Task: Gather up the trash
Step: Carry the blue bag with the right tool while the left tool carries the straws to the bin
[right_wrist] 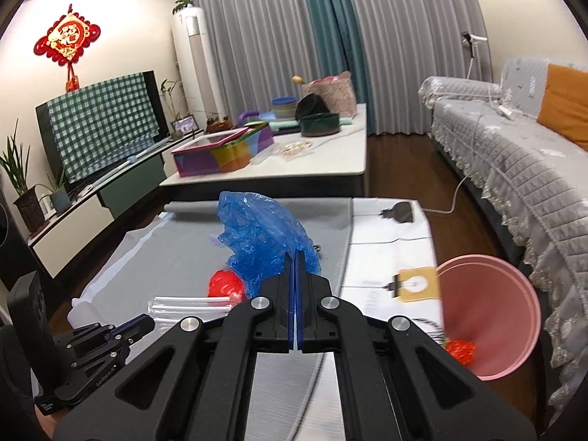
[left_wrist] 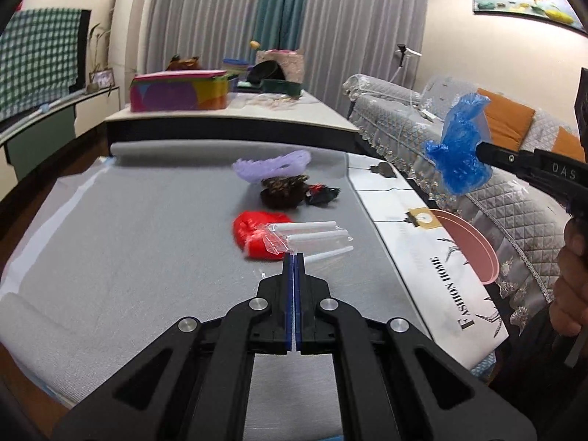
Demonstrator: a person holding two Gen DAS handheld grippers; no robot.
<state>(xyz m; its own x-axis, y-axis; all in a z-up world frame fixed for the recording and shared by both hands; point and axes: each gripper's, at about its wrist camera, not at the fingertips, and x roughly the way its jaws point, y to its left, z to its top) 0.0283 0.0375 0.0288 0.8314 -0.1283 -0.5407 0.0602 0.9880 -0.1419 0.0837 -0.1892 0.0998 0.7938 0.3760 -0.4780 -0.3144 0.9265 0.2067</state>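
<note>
My left gripper (left_wrist: 294, 257) is shut on the corner of a clear plastic wrapper (left_wrist: 308, 237) with white tubes inside, held just above the grey mat. A crumpled red bag (left_wrist: 257, 237) lies right behind it. Farther back lie a pale purple bag (left_wrist: 272, 165), a dark brown wrapper (left_wrist: 283, 191) and a small black-and-red wrapper (left_wrist: 323, 194). My right gripper (right_wrist: 295, 257) is shut on a crumpled blue plastic bag (right_wrist: 264, 235), held up in the air. A pink bin (right_wrist: 488, 316) stands to its right with a red scrap (right_wrist: 459, 352) inside. The left gripper (right_wrist: 149, 325) shows at lower left.
The grey mat (left_wrist: 147, 220) covers a low table with a white printed sheet (left_wrist: 441, 257) along its right edge. A sofa (right_wrist: 514, 169) runs along the right. Behind stands a second table (right_wrist: 330, 161) with a colourful box and bowls. A TV cabinet lines the left wall.
</note>
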